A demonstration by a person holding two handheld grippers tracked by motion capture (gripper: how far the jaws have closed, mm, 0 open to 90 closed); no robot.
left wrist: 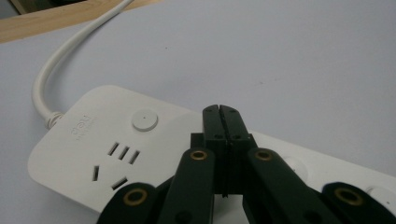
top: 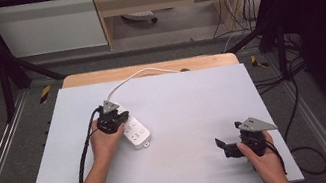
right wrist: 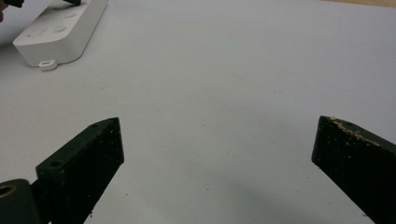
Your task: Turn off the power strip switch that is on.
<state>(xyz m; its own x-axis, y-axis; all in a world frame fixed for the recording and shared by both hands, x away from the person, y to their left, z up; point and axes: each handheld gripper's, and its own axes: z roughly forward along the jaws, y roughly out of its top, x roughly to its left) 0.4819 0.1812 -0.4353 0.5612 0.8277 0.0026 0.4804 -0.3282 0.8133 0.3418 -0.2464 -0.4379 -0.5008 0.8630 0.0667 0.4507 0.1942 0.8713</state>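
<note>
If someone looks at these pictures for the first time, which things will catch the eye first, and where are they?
The white power strip lies left of centre on the pale grey table, its white cable curving away to the far wooden edge. The left gripper hangs right over the strip with its jaws shut together, beside the round button. The right gripper rests near the table's front right, jaws wide open over bare surface.

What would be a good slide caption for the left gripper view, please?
Left gripper, fingers shut, poised over a white power strip near its round button.
</note>
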